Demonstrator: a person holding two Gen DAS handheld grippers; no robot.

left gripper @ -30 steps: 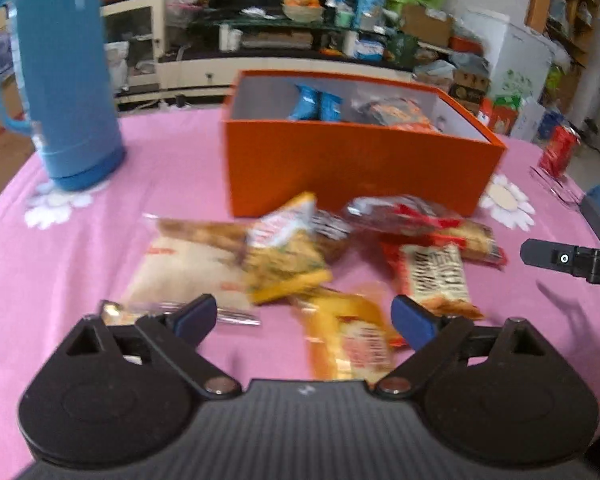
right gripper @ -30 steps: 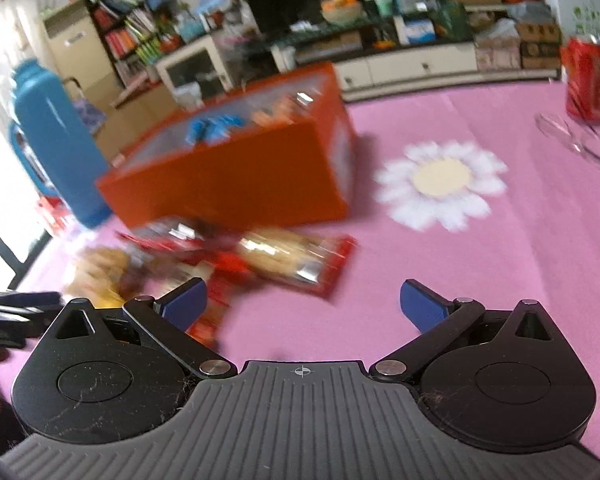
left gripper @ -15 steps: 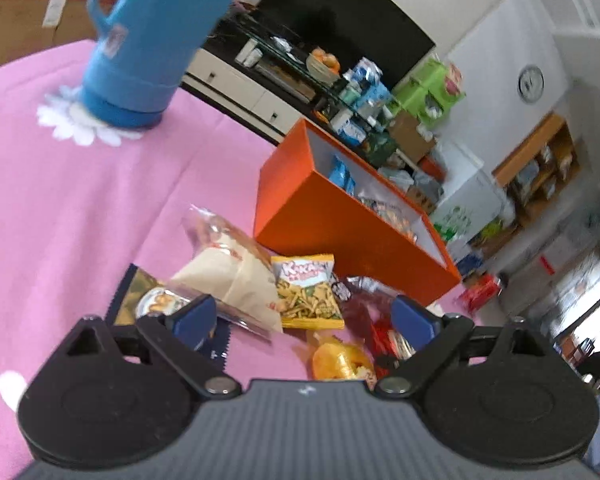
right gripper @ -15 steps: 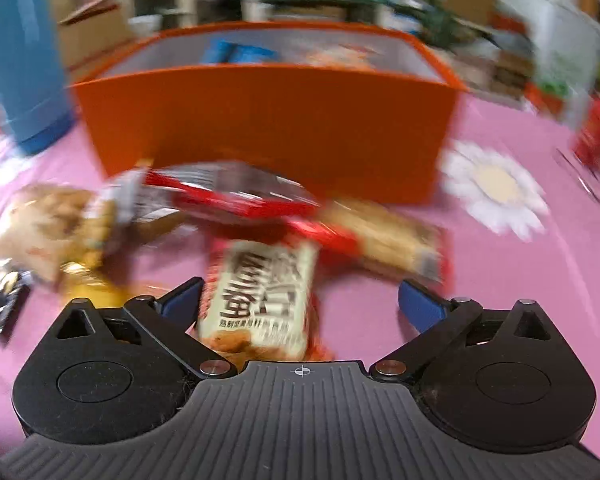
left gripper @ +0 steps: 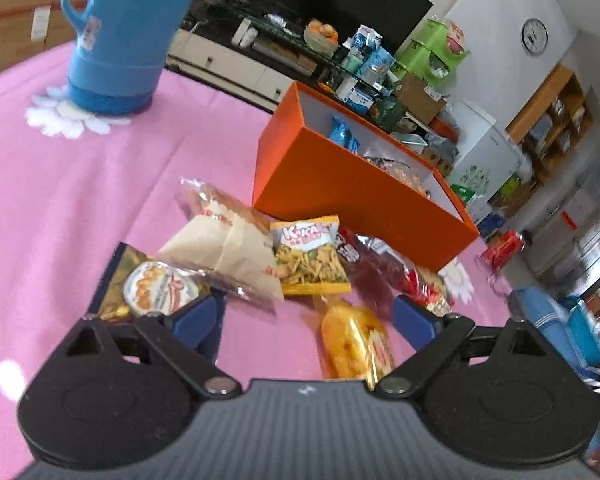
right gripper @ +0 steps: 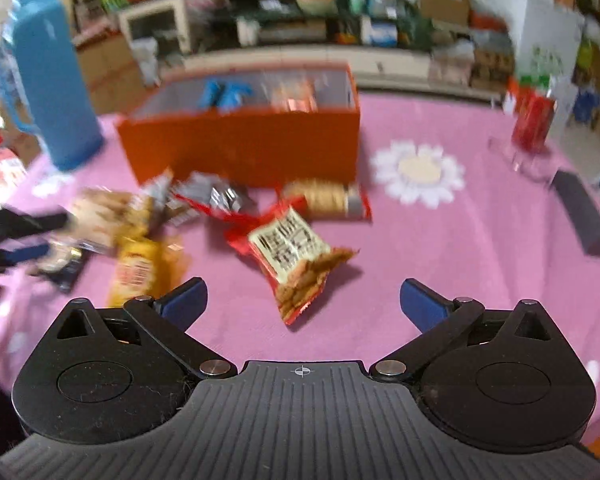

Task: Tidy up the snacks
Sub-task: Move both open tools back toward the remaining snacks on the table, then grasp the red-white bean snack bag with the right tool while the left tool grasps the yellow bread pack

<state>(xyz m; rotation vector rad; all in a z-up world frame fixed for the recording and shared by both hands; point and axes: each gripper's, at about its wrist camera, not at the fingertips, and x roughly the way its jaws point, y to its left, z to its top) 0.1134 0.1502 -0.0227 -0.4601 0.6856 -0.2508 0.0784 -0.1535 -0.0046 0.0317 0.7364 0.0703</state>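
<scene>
An orange box [left gripper: 352, 188] holds blue packets [left gripper: 342, 136] and other snacks; it also shows in the right wrist view [right gripper: 244, 148]. Several snack packets lie in front of it: a round-label dark packet [left gripper: 152, 284], a beige bag [left gripper: 228, 248], a yellow Kika packet [left gripper: 310, 258], an orange-yellow packet [left gripper: 356, 344]. My left gripper [left gripper: 306, 318] is open and empty just above the near packets. My right gripper [right gripper: 302, 300] is open and empty, near a red-and-cream packet [right gripper: 294, 256].
A blue thermos [left gripper: 124, 36] stands at the far left of the pink tablecloth [left gripper: 80, 184]. A red can [right gripper: 534, 120] and a dark flat object [right gripper: 582, 212] lie at the right. The left gripper's fingers [right gripper: 20, 236] show at the left edge of the right wrist view.
The right gripper has pulled back and swung right, so the red-and-cream packet now lies farther ahead of it. The left gripper has shifted slightly closer to the near packets. Both stay open.
</scene>
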